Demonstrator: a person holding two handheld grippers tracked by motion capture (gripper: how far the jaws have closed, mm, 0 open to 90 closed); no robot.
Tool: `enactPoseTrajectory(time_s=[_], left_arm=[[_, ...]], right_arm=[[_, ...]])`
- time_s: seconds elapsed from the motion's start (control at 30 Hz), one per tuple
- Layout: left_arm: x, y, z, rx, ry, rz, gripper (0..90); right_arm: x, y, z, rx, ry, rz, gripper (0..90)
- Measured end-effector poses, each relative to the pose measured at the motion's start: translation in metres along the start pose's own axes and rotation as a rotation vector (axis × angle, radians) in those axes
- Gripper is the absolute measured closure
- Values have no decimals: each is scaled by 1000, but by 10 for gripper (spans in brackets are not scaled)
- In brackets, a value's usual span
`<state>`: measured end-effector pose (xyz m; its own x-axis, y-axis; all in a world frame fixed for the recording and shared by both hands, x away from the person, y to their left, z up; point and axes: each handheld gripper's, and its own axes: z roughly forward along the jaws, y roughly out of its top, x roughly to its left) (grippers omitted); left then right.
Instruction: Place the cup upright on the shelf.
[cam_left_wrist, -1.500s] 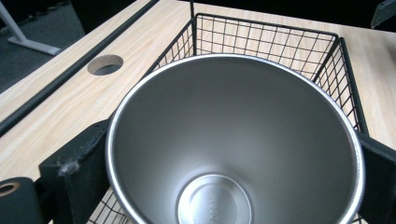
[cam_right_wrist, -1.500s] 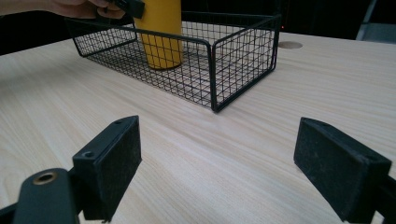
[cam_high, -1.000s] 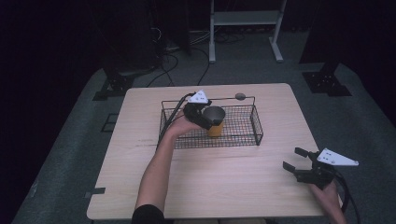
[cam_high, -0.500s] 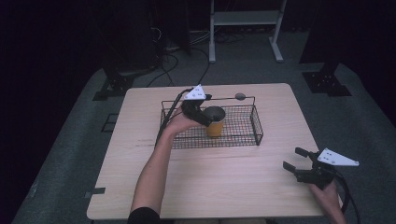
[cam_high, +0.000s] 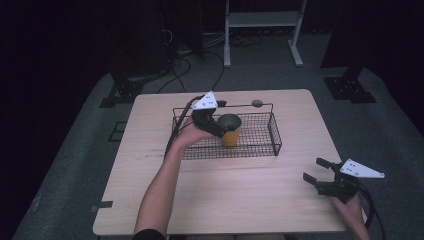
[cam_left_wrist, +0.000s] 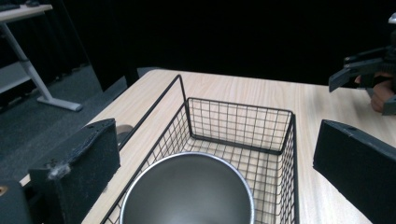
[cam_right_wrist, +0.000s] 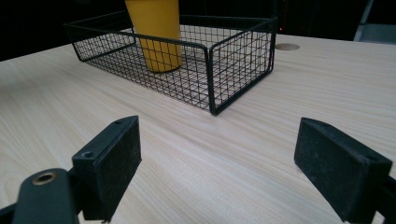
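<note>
Inside the black wire basket (cam_high: 260, 145) on the wooden table (cam_high: 210, 190) stands a yellow cup (cam_high: 230, 134) with a metal inner wall, upright and left of the basket's middle. Directly above the cup's mouth sits the left gripper (cam_high: 220, 130), jaws spread wide to either side of the rim, not touching it. Near the table's right front corner, well apart from the basket, the right gripper (cam_high: 316, 171) has its jaws wide apart with nothing between them.
</note>
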<state>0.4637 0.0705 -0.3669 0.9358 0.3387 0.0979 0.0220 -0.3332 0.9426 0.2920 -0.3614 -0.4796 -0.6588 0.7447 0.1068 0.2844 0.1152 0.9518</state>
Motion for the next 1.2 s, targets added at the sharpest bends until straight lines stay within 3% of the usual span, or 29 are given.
enactPoseTrajectory(time_s=[0.53,1.2], left_arm=[[-18,0,-19,-48,0,17,0],[-37,-15,-33,-65,4,7,0]], right_arm=[[0,0,0,2,-3,-1,138],[1,0,1,8,-7,-3,138]])
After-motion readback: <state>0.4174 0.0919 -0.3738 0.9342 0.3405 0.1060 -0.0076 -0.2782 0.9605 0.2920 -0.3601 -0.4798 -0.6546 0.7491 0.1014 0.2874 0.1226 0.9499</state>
